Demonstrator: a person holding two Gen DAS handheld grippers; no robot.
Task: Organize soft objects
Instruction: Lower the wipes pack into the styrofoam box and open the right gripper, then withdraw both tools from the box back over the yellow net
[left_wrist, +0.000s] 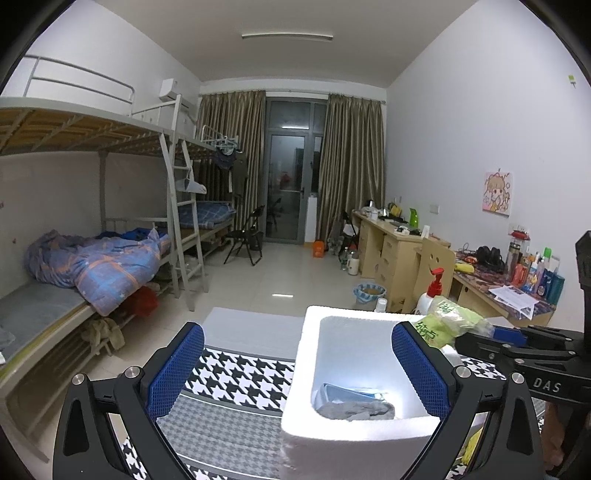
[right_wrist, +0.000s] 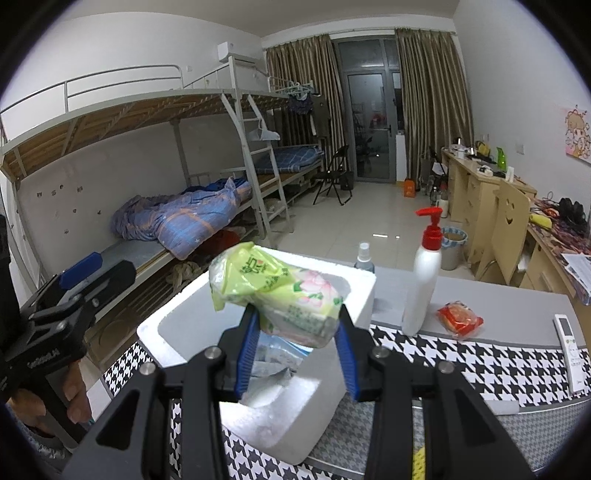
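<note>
My right gripper (right_wrist: 295, 328) is shut on a green tissue pack (right_wrist: 280, 291) and holds it above the open white foam box (right_wrist: 173, 325). The pack (left_wrist: 447, 321) and the right gripper (left_wrist: 517, 343) also show at the right of the left wrist view, over the box's right rim. My left gripper (left_wrist: 299, 365) is open and empty, its blue pads either side of the box's (left_wrist: 303, 369) left wall. Inside the box lie a grey cloth (left_wrist: 354, 408) and a blue packet (left_wrist: 351, 393). A red soft packet (right_wrist: 460, 319) lies on the table right of the box.
A white pump bottle with a red top (right_wrist: 423, 280) stands just right of the box, a small spray bottle (right_wrist: 364, 256) behind it. A white remote (right_wrist: 570, 350) lies at the right on the houndstooth cloth (right_wrist: 480, 365). Bunk beds stand left, desks right.
</note>
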